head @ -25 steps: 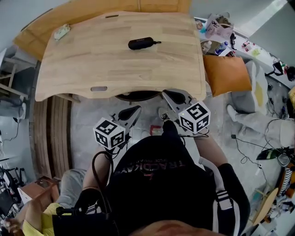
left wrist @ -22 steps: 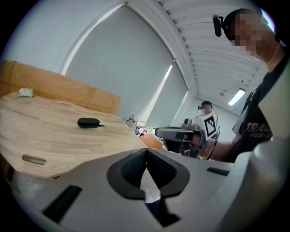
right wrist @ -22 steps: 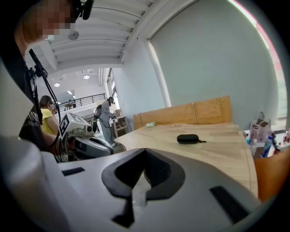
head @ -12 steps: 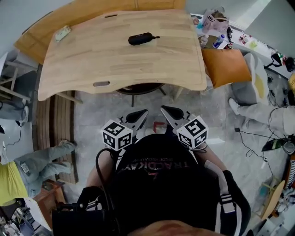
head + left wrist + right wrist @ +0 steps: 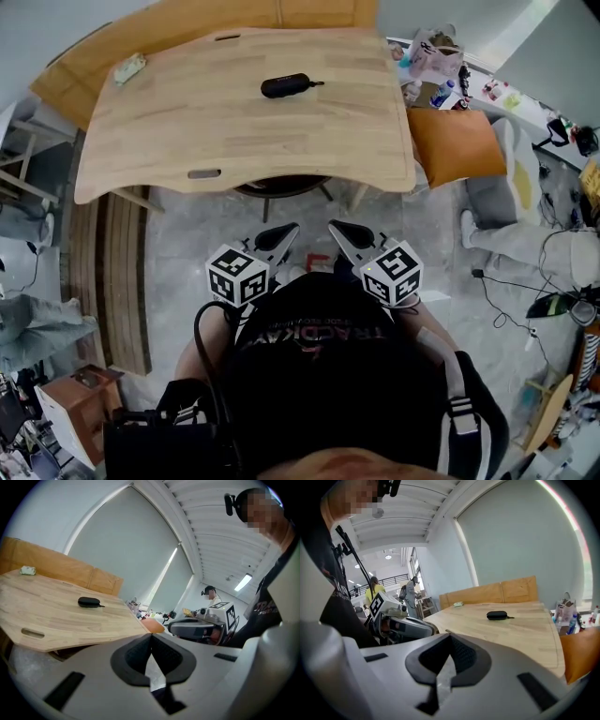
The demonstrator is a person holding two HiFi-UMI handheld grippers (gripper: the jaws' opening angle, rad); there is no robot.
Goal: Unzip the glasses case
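Left gripper (image 5: 284, 233): jaws pressed together, nothing between them.
Right gripper (image 5: 341, 232): jaws pressed together, empty, just beside the left gripper.
Glasses case (image 5: 287, 86): lying on the counter (image 5: 187, 131), well ahead of both grippers, untouched.

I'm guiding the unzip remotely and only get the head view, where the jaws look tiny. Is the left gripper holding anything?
Observer: No. The left gripper view shows the left gripper with its jaws together and nothing between them.
Operator: And the right one?
Observer: The right gripper also has its jaws together and empty, seen in its own view.
Operator: Anyone else in the room?
Observer: Yes. The right gripper view shows a person in a yellow top standing well back, to the left of the table in that view.
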